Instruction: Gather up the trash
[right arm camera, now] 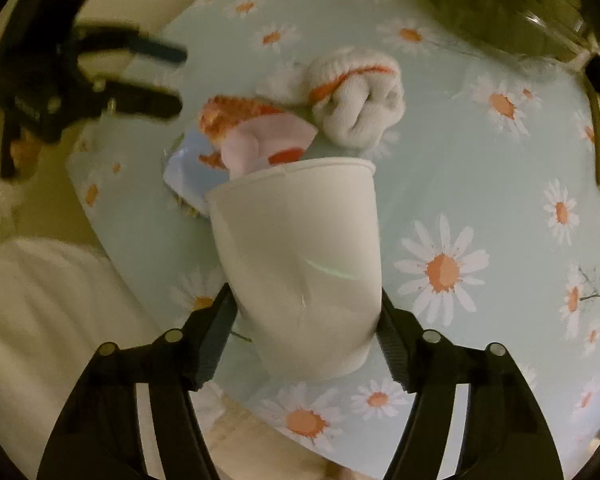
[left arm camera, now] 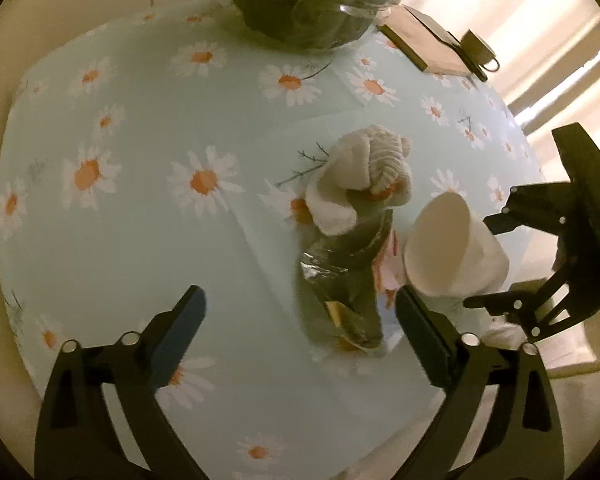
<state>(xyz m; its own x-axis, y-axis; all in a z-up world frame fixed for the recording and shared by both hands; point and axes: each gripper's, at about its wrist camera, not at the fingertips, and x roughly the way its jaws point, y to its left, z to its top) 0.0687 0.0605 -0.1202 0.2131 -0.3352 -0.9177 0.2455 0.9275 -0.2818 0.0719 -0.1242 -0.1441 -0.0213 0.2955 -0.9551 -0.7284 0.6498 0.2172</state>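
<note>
Right gripper [right arm camera: 306, 320] fingers clamp a white paper cup [right arm camera: 300, 264] over the daisy-print tabletop [right arm camera: 480, 168]. Left gripper [left arm camera: 300, 308], at ten o'clock, fingers spread wide, empty.

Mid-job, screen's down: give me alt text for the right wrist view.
The right claw grips a white paper cup lying on its side on a daisy-print tablecloth. Beyond its rim lie a crumpled wrapper and a balled white sock; the left claw hangs open at upper left.
</note>
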